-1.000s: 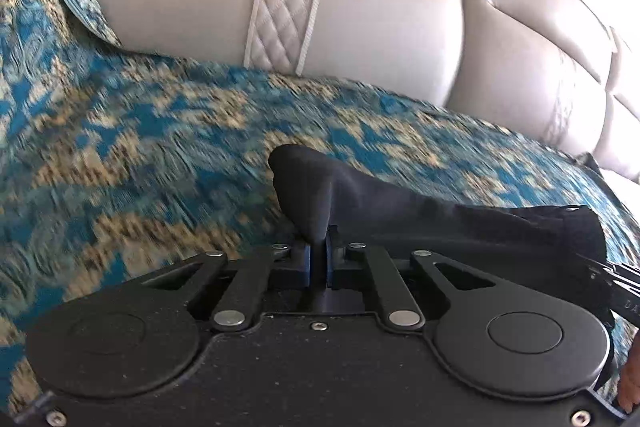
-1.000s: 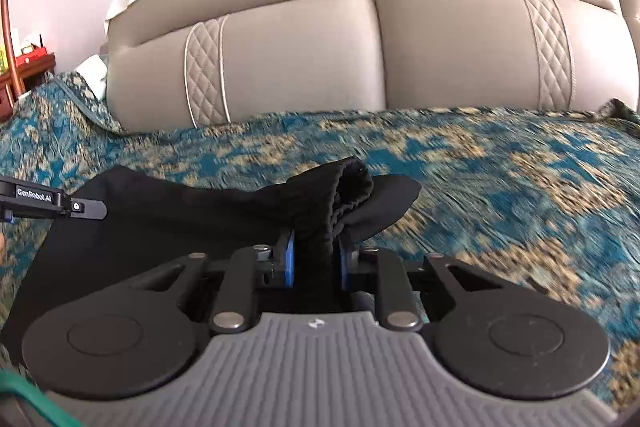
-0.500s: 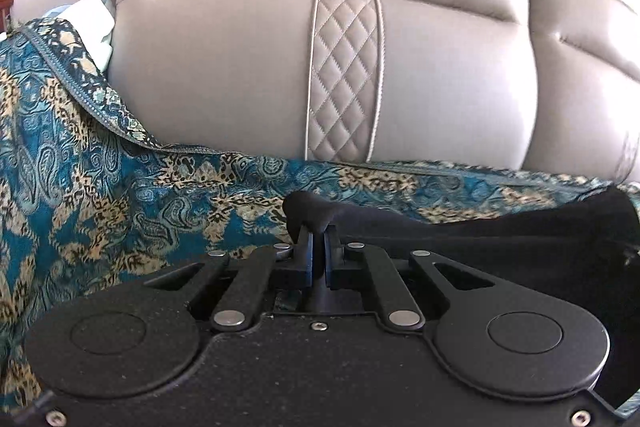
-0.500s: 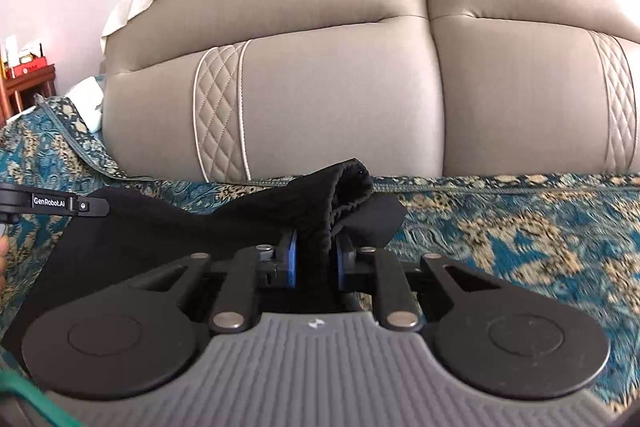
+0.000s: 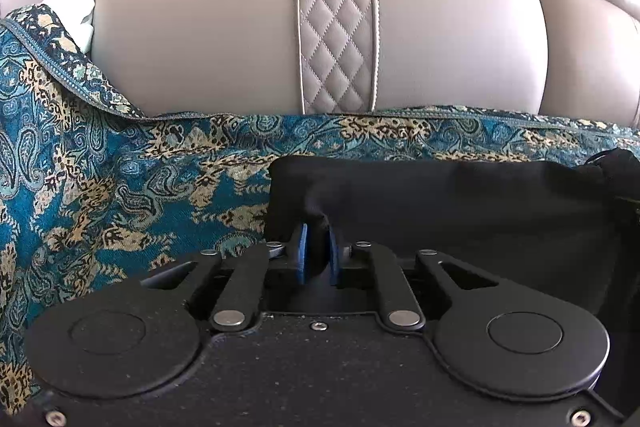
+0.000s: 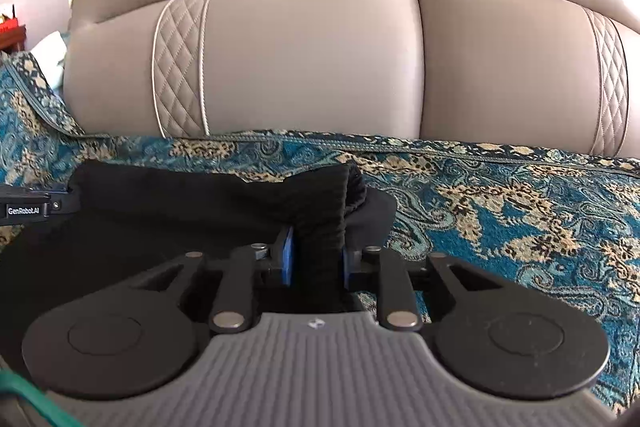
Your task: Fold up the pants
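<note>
The left gripper (image 5: 316, 251) is all black: a speckled, grainy housing, 2 round discs at either side of it, and 2 flat link bars with silver rivet heads running to blue-faced fingers (image 5: 301, 247). Small silver screws sit at the housing's corners and centre. The right gripper (image 6: 316, 259) has the same black discs, bars and blue pads, but its housing is grey and ribbed with a small white logo. In the right wrist view, the left gripper carries a white "GenRobot.AI" label.
</note>
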Demonstrator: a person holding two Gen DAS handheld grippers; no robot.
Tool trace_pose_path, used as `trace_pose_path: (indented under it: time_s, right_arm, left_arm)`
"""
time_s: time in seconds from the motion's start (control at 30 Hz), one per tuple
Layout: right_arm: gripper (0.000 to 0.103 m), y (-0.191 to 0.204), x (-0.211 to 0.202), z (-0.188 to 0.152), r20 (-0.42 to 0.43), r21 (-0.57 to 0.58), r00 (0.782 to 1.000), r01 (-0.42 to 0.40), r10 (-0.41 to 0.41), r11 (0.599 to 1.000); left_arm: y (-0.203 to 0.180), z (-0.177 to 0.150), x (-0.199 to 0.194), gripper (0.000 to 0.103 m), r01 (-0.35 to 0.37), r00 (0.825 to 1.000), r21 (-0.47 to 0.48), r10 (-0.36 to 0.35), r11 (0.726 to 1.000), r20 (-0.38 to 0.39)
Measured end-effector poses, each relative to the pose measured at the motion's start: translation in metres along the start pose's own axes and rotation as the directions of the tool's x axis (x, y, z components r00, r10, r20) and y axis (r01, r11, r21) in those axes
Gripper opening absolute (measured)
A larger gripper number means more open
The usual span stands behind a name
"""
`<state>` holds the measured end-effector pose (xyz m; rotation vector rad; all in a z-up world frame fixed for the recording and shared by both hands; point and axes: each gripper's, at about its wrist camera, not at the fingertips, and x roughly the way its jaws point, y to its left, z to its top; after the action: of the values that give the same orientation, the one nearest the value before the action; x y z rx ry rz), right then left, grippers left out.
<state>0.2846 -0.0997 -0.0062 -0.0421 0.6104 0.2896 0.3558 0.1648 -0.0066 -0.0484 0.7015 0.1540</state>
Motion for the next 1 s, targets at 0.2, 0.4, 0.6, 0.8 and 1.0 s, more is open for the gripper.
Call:
trace_pose_path:
  time_s: [0.2,0.4,0.6,0.8,1.0]
  right_arm:
    - [0.030,0.000,0.000,-0.004,-0.001,-0.006,1.000,0.009,-0.009,1.000]
    - [0.033,-0.002,0.001,-0.007,0.006,-0.003,1.000,0.011,-0.011,1.000]
    - [0.039,-0.002,0.001,-0.009,0.017,-0.006,1.000,0.017,-0.017,1.000]
    - [0.051,-0.001,-0.018,0.000,-0.005,0.000,1.000,0.010,-0.010,1.000]
    - [0.071,0.003,-0.049,0.007,0.033,-0.043,0.999,0.027,-0.026,0.999]
  left_arm:
    - [-0.004,-0.008,-0.001,0.019,-0.023,1.000,0.036,0.023,0.999,0.021]
    - [-0.010,-0.016,-0.001,0.019,-0.047,0.997,0.082,0.042,0.996,0.062]
    - [-0.007,-0.018,-0.002,0.025,-0.046,0.997,0.063,0.042,0.997,0.069]
    - [0.002,-0.016,-0.013,0.050,-0.003,1.000,0.011,0.003,1.000,0.009]
    - [0.009,-0.022,-0.047,0.068,0.021,1.000,-0.023,-0.021,1.000,0.013]
